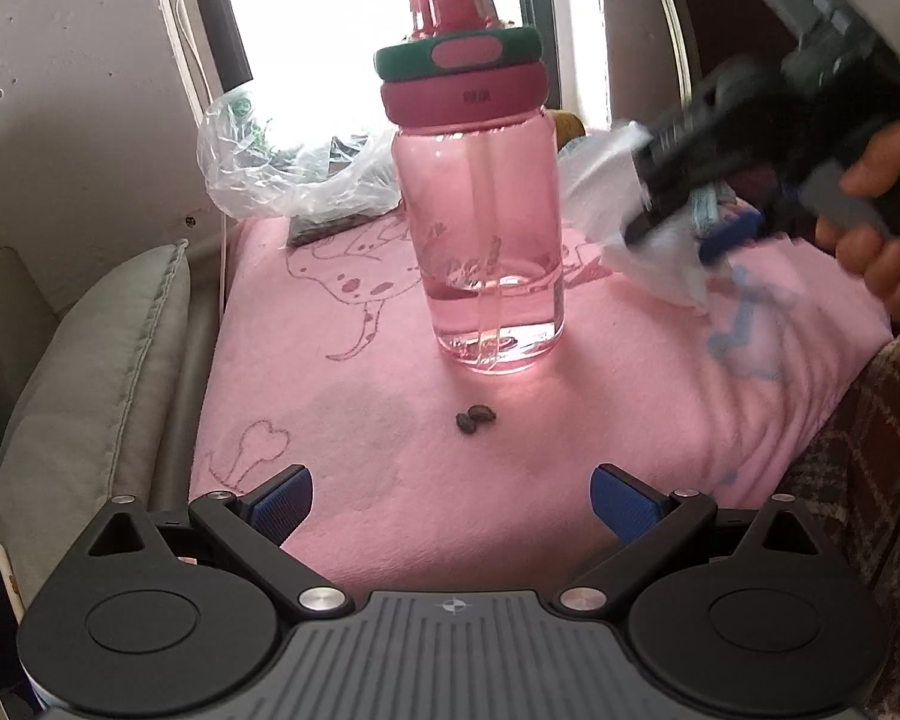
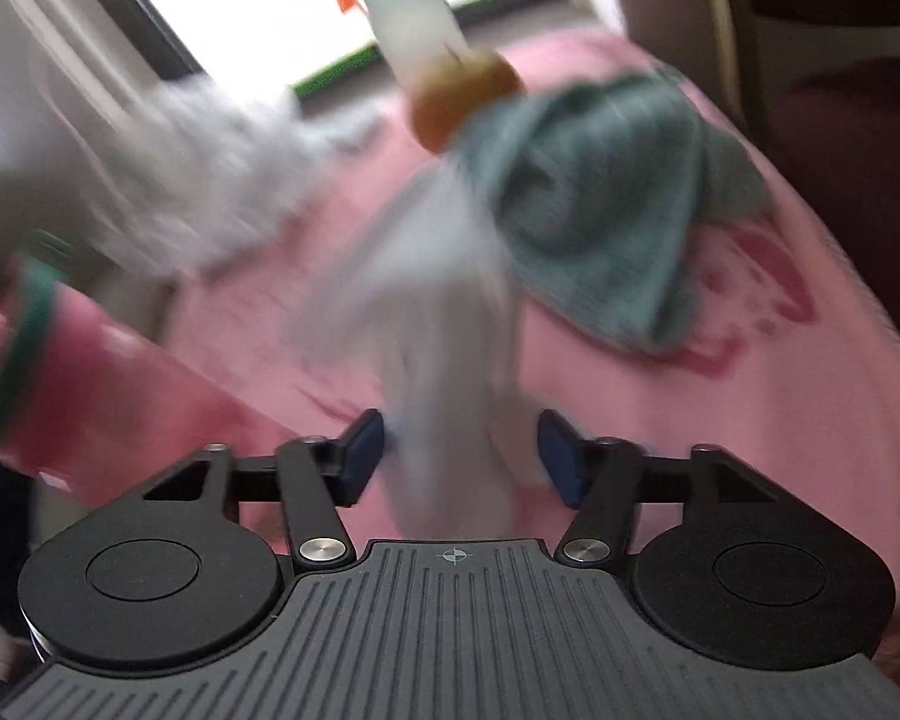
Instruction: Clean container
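At frame centre of your left wrist view, the clear pink plastic bottle stands upright on the fuzzy pink towel, its round lid banded green and rose, a little water at its base. Two small dark lumps lie just in front. Your left gripper is spread wide with nothing between its fingers. At right, your right gripper pinches a crumpled white wipe; a teal cloth lies beyond, blurred.

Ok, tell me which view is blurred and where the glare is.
Right wrist view: heavy motion blur smears the white cloth and teal cloth. Left wrist view: sharp on the pink bottle, only the right gripper blurs; the window is blown out.
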### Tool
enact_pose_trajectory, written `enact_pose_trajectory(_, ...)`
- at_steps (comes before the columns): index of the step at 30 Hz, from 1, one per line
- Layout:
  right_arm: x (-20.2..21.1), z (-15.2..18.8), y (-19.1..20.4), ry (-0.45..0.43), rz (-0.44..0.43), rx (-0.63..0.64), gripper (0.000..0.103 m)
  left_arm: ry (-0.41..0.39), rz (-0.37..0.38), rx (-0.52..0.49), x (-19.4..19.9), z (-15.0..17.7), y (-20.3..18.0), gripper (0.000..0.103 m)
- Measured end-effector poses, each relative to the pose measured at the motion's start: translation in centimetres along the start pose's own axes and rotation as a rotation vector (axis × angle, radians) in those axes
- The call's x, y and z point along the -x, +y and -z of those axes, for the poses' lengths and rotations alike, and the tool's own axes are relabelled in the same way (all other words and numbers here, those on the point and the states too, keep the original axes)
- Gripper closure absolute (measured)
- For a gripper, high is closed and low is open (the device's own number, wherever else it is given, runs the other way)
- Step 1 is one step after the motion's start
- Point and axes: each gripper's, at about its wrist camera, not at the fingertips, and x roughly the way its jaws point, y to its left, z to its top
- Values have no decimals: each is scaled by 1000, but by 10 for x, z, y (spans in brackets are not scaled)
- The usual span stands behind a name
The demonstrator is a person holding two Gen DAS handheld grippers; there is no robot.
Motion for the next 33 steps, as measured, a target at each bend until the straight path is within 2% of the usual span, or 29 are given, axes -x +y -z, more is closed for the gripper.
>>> enact_pose_trajectory(5,26,18,-14,-18,-92,-64,39,11,-12,5,2,0,0,3)
enact_pose_trajectory(7,39,26,-15,-18,-118,-55,29,16,-19,22,3,-1,0,3)
enact_pose_trajectory(15,81,56,-9,18,-138,-13,27,60,-41,98,18,-8,-2,2)
enact_pose_trajectory(18,106,59,1,-7,-152,28,27,75,-24,167,32,-20,8,1)
enact_pose_trajectory(23,164,54,30,-99,-198,154,26,14,-30,287,72,-47,25,1)
enact_pose_trajectory(25,185,50,41,-127,-205,201,12,12,-70,299,88,-60,26,1)
enact_pose_trajectory(27,202,46,50,-138,-203,245,11,11,-106,292,103,-72,24,1)
enact_pose_trajectory(30,219,37,57,-93,-206,256,8,7,-69,284,125,-83,22,1)
enact_pose_trajectory(33,227,27,61,-18,-199,219,5,3,6,260,142,-92,19,1)
